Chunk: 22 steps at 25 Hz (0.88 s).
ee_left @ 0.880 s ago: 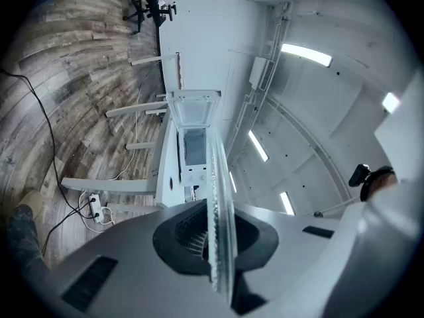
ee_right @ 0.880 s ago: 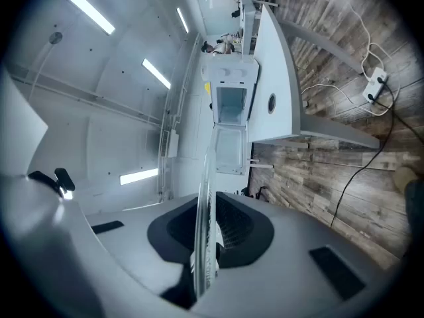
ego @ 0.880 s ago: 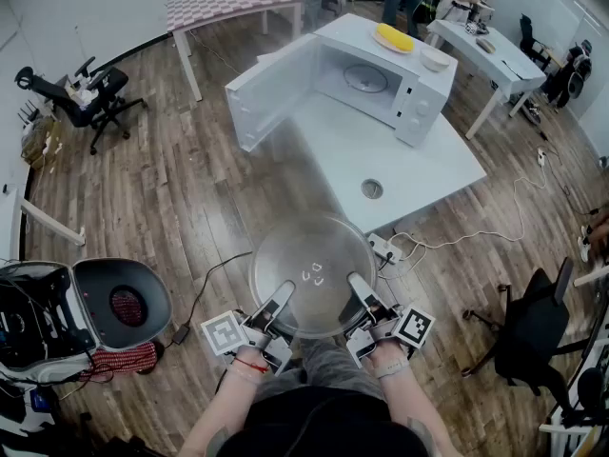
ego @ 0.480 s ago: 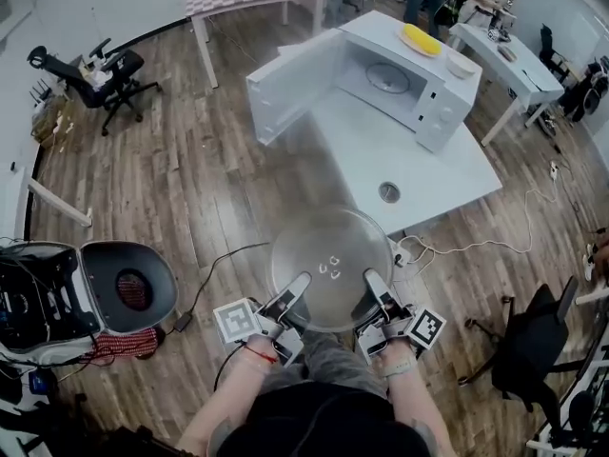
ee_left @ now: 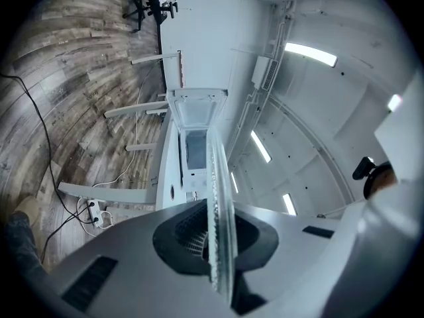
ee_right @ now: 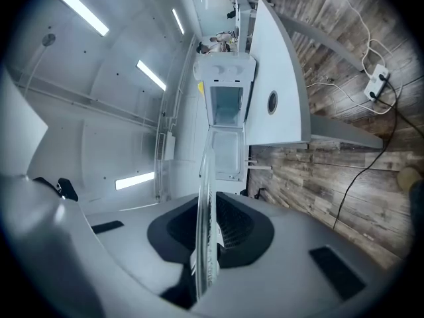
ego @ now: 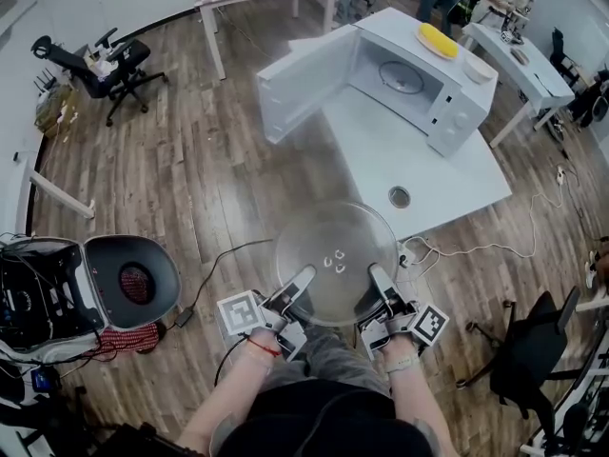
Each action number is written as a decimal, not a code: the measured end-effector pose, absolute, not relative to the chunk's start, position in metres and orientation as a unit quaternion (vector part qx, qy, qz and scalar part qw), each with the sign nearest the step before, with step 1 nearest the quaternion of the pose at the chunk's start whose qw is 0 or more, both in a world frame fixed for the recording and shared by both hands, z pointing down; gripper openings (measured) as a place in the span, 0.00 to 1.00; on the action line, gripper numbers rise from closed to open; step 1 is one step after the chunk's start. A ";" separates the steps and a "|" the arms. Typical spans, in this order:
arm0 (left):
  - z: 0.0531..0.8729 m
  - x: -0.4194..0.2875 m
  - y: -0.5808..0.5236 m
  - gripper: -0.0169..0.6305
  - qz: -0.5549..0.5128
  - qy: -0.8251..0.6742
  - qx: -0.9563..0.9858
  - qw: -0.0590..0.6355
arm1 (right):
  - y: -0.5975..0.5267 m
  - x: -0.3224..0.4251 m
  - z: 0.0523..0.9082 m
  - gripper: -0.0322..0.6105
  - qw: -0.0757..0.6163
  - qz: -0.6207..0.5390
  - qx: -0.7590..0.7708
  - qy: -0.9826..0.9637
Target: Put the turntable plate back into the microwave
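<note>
A clear glass turntable plate point(ego: 336, 255) hangs level over the floor, short of the white table point(ego: 409, 174). My left gripper point(ego: 297, 288) is shut on its near left rim and my right gripper point(ego: 378, 288) on its near right rim. In the left gripper view the plate point(ee_left: 218, 211) shows edge-on between the jaws, and likewise in the right gripper view the plate point(ee_right: 207, 224). The white microwave point(ego: 419, 74) stands on the far end of the table with its door point(ego: 304, 84) swung open to the left. Its cavity point(ego: 400, 76) faces me.
A yellow thing point(ego: 438, 41) and a white bowl point(ego: 479, 69) rest on the microwave's top. The table has a round cable hole point(ego: 400, 196). A power strip point(ego: 411, 253) and cables lie on the floor by it. Left stands a black bin point(ego: 133, 282); office chairs point(ego: 533, 346) flank the sides.
I have carried the plate a little toward the table, both grippers keeping their hold. The microwave and table now sit further right and nearer in the head view.
</note>
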<state>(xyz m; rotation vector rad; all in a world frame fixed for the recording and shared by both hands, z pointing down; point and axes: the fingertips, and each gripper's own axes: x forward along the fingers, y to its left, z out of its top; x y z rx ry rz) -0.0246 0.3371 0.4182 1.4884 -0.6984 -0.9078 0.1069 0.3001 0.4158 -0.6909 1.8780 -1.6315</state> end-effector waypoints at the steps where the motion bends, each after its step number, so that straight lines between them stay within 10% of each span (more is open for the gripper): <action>1: 0.415 -0.024 0.332 0.07 -0.386 -0.300 0.648 0.584 | 0.296 0.107 0.416 0.11 0.276 -0.607 -0.258 0.699; 22: 0.420 -0.020 0.271 0.07 -0.395 -0.305 0.637 0.587 | 0.232 0.110 0.422 0.11 0.271 -0.615 -0.253 0.696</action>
